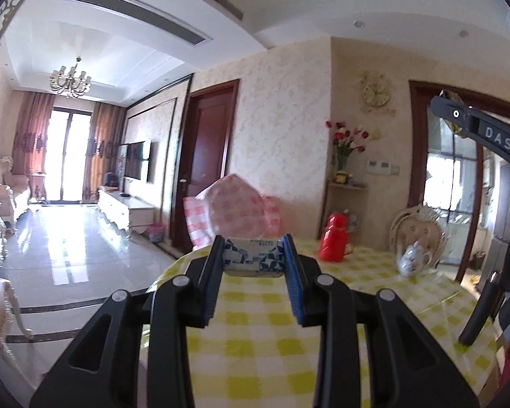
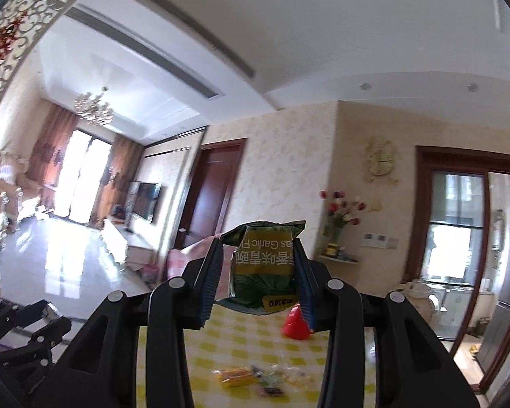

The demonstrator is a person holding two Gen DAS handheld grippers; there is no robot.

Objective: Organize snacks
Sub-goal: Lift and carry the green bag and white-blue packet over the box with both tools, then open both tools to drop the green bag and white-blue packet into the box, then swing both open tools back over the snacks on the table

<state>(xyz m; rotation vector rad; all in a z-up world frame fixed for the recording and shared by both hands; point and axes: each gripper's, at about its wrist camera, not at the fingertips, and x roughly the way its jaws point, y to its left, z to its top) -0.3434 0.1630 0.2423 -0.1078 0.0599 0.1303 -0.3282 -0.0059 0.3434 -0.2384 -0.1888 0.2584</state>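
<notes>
Left tool (image 1: 253,261) grips a blue-white packet (image 1: 253,257), right tool (image 2: 259,273) a green pea bag (image 2: 263,268), above the bench (image 1: 272,323); carrying step, next needs setting down beside the loose snacks (image 2: 255,375).

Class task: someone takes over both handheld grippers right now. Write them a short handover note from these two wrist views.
Left gripper: shut on a blue-and-white snack packet, held above the yellow checked table.
Right gripper: shut on a green garlic-pea bag, lifted, its print upside down.
On the table: a small pile of loose snacks, a red flask and a white teapot.
Done: two snacks picked up.
Left: place both; no container or sorting spot is in view, so find it first. Then clear the pile.
</notes>
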